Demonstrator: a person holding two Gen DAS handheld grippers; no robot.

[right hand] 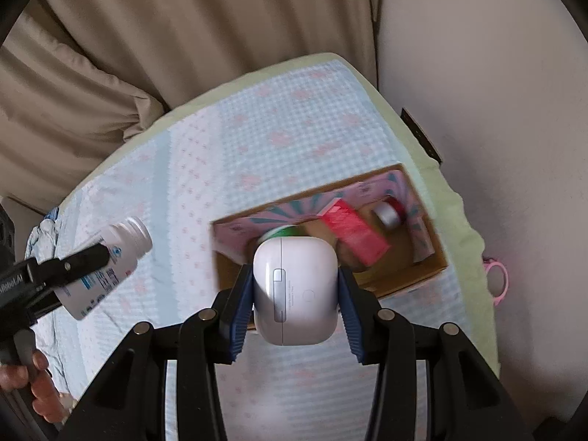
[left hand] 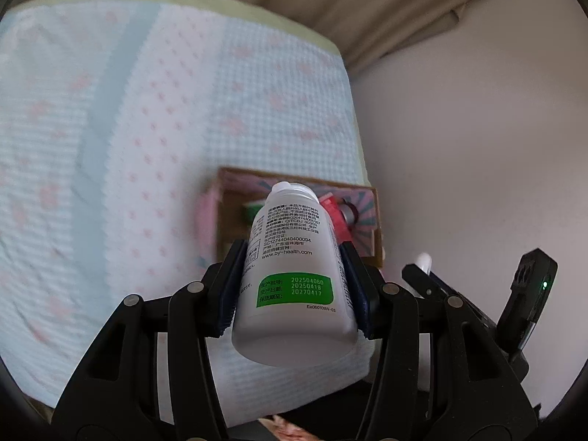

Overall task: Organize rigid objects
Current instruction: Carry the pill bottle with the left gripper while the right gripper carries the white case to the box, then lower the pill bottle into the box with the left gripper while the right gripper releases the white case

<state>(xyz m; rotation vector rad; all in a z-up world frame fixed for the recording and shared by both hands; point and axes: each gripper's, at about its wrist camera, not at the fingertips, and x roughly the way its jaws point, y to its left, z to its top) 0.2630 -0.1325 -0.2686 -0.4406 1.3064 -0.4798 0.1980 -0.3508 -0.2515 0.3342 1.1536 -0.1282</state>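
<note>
Tongs (left hand: 294,275) around smooth cylindrical bottle (left hand: 290,257)

Beige curtains (right hand: 128,36) and pale wall (right hand: 496,73) flank a quilted bed (left hand: 110,128).

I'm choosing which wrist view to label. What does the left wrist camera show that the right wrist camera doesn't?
Only the left wrist view shows the bottle's printed back label with its green date patch, clamped in the left gripper. Only the right wrist view shows the white case face-on in the right gripper, a pink ring off the bed and a hand. Both show the open cardboard box, its red packet and the patterned bedcover.
</note>
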